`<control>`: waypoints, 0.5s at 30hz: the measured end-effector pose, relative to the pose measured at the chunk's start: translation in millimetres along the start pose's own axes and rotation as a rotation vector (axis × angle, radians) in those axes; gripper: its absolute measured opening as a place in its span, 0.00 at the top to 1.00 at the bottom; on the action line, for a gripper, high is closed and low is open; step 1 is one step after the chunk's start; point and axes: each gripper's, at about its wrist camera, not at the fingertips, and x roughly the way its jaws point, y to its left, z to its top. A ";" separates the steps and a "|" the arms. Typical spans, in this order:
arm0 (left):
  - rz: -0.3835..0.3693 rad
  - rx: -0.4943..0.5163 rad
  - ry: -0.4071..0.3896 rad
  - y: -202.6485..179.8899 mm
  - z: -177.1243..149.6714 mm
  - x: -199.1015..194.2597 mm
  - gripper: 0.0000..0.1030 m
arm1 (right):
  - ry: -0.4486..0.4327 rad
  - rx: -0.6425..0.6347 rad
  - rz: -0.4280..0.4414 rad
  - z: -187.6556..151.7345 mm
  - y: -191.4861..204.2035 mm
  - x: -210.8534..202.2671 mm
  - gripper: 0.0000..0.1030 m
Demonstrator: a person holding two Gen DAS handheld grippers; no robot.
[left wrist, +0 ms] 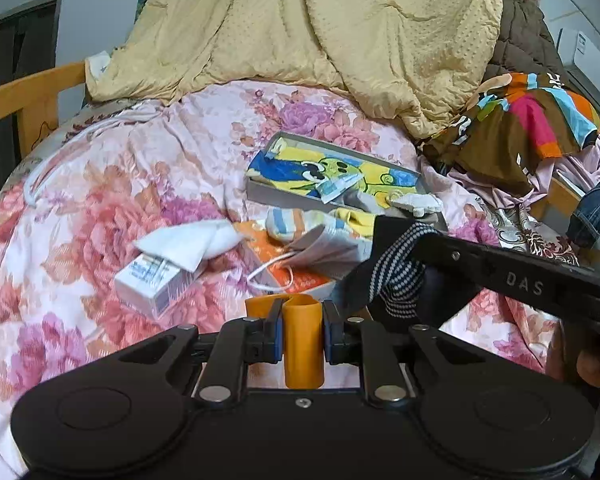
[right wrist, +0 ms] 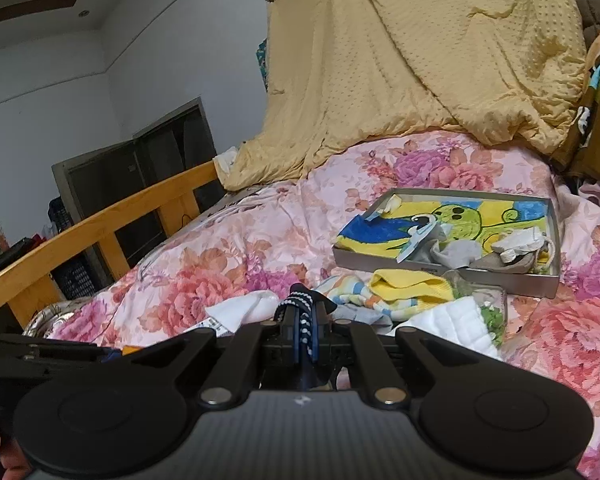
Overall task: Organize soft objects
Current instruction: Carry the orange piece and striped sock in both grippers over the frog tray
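Between you and the grey tray lie loose socks; your left hand-held gripper clamps an orange band, right hand-held gripper clamps a striped sock.

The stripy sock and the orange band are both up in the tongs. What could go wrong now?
The right tongs pinch only a small fold of the stripy sock, so it might slip out and drop onto the bed. The orange band in the left tongs looks bendy and could spring loose. The grey tray already holds several soft things, so new ones may spill over its low rim.
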 end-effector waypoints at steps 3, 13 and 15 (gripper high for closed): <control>-0.003 0.016 -0.012 -3.4 9.7 2.3 0.81 | -0.014 0.006 -0.005 3.8 -4.9 -4.3 0.94; -0.060 0.021 -0.058 -22.6 61.9 29.8 0.81 | -0.085 0.072 -0.022 25.8 -47.7 -6.1 0.94; -0.076 0.036 -0.068 -28.7 72.4 39.8 0.81 | -0.101 0.079 -0.034 32.6 -57.1 2.0 0.94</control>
